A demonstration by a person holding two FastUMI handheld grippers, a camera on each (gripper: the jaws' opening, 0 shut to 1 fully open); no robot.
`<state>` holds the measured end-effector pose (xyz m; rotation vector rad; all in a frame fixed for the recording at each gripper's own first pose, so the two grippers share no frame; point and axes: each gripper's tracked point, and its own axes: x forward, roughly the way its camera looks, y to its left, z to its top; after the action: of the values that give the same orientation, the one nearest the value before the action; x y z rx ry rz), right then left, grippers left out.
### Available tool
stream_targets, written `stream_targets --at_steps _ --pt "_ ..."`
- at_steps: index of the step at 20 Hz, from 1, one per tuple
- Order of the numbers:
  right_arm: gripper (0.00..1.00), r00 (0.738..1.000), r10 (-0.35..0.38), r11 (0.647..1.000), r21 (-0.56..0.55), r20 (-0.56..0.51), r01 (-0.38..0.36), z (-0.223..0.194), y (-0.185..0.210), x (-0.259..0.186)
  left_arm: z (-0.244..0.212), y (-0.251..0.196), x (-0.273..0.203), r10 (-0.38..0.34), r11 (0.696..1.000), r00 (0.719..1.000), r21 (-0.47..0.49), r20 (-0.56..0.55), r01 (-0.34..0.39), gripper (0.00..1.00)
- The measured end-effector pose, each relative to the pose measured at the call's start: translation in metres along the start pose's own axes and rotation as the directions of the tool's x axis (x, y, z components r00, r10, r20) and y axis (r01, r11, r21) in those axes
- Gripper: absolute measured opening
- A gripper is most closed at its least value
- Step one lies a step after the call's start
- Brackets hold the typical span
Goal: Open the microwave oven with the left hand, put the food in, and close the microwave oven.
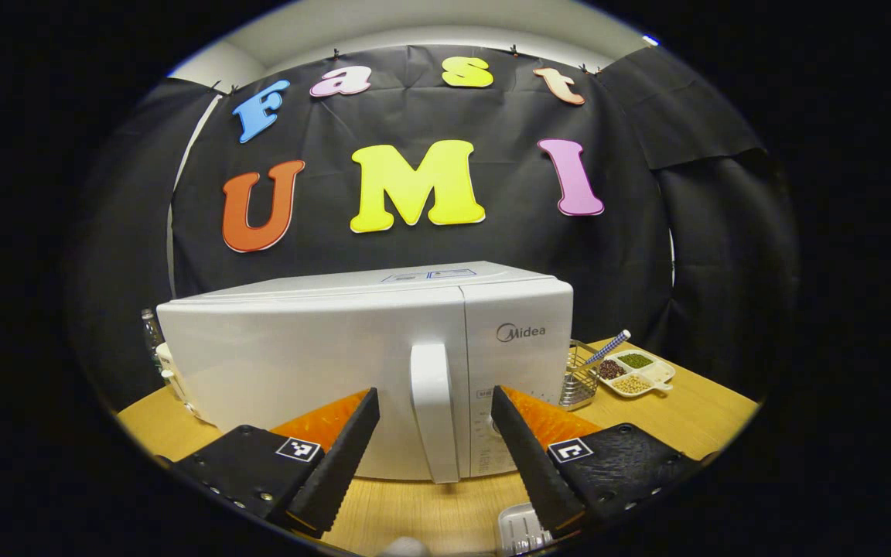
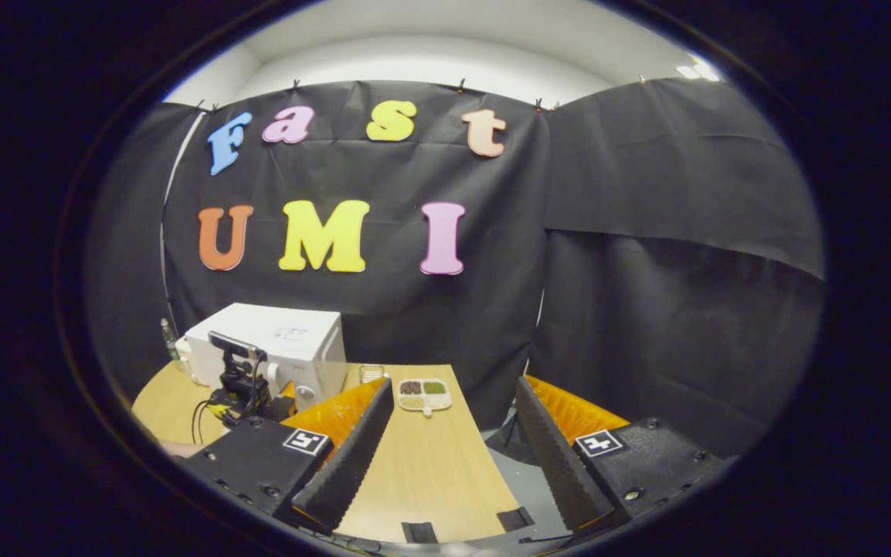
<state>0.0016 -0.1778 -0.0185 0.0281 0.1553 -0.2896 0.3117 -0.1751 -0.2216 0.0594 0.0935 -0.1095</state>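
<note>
At microwave (image 1: 368, 363) front, left hand-held gripper (image 1: 434, 437) spread wide w/ door handle (image 1: 434, 410) between fingers, untouched.

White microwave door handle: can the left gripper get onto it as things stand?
Probably yes. The left gripper is open, and the white vertical door handle stands between its fingers with nothing in front.

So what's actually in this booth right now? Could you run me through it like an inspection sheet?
Surface: wooden table, mostly bare at the near end.
Job's things: white microwave, door shut; handle between the open fingers of the left gripper, no contact seen. Divided food tray to its right.
Clutter: wire basket holding a striped stick.
Grippers: right gripper open, holding nothing.
Cables: black leads on the left gripper.
Surroundings: black cloth wall.
</note>
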Motion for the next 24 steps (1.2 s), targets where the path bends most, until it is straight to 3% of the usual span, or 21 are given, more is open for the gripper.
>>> stream_targets --at_steps 1,2,4,5,7,8,10,12,14,15,16,17,18,19,24 --pt "0.96 1.000 -0.001 1.000 0.009 -0.009 0.001 -0.003 -0.002 0.003 -0.007 -0.001 0.003 -0.007 1.000 1.000 -0.024 -0.021 0.007 0.91" --pt "0.96 1.000 -0.002 1.000 0.012 -0.012 0.002 -0.004 -0.003 0.005 -0.010 -0.003 0.005 -0.026 0.999 0.999 -0.048 -0.037 0.024 0.87" --pt "1.00 1.000 0.003 1.000 0.008 -0.025 -0.003 -0.009 -0.002 0.008 -0.009 -0.002 0.005 -0.029 0.998 0.999 -0.054 -0.040 0.026 0.55" --pt "1.00 0.999 0.015 1.000 0.000 -0.032 -0.015 -0.012 0.002 0.009 -0.009 -0.004 0.003 -0.053 0.996 0.998 -0.072 -0.037 0.050 0.31" --pt "1.00 0.999 0.021 1.000 -0.015 -0.030 -0.022 -0.012 0.001 0.008 -0.012 -0.006 0.005 -0.064 0.994 0.997 -0.095 -0.047 0.060 0.37" --pt "1.00 1.000 0.019 1.000 -0.015 -0.023 -0.019 -0.010 -0.001 0.007 -0.011 -0.005 0.004 -0.061 0.995 0.997 -0.084 -0.049 0.057 0.22" --pt "0.96 0.999 0.021 1.000 -0.007 -0.026 -0.022 -0.013 -0.001 0.006 -0.010 -0.001 0.003 -0.042 0.997 0.998 -0.072 -0.043 0.039 0.16" --pt "1.00 0.999 0.028 1.000 -0.003 -0.033 -0.028 -0.017 0.000 0.002 -0.012 -0.002 0.002 -0.036 0.997 0.998 -0.068 -0.051 0.032 0.11" --pt "0.96 0.999 0.024 1.000 -0.010 -0.031 -0.024 -0.017 -0.004 -0.003 -0.012 -0.002 0.002 -0.036 0.997 0.997 -0.064 -0.062 0.032 0.11" --pt "1.00 0.999 0.024 1.000 -0.010 -0.029 -0.024 -0.017 -0.004 -0.006 -0.012 -0.001 0.001 -0.038 0.997 0.997 -0.069 -0.067 0.034 0.03" --pt "1.00 0.999 0.029 1.000 -0.009 -0.029 -0.029 -0.017 -0.004 -0.008 -0.014 -0.001 -0.002 -0.040 0.997 0.996 -0.071 -0.084 0.034 0.11" --pt "0.96 0.999 0.033 0.999 -0.009 -0.029 -0.033 -0.018 -0.003 -0.010 -0.013 0.001 -0.014 -0.034 0.997 0.997 -0.070 -0.072 0.029 0.11" --pt "1.00 0.999 0.038 0.999 -0.013 -0.029 -0.039 -0.018 -0.002 -0.011 -0.019 0.003 -0.021 -0.038 0.998 0.996 -0.055 -0.084 0.034 0.11" --pt "0.96 0.999 0.045 0.999 -0.016 -0.029 -0.045 -0.019 0.001 -0.012 -0.020 0.005 -0.038 -0.041 0.998 0.996 -0.046 -0.074 0.038 0.11" --pt "1.00 0.988 0.146 0.989 -0.010 -0.041 -0.147 -0.023 0.037 -0.013 -0.031 0.036 -0.115 -0.087 0.995 0.992 -0.048 -0.092 0.083 0.11"
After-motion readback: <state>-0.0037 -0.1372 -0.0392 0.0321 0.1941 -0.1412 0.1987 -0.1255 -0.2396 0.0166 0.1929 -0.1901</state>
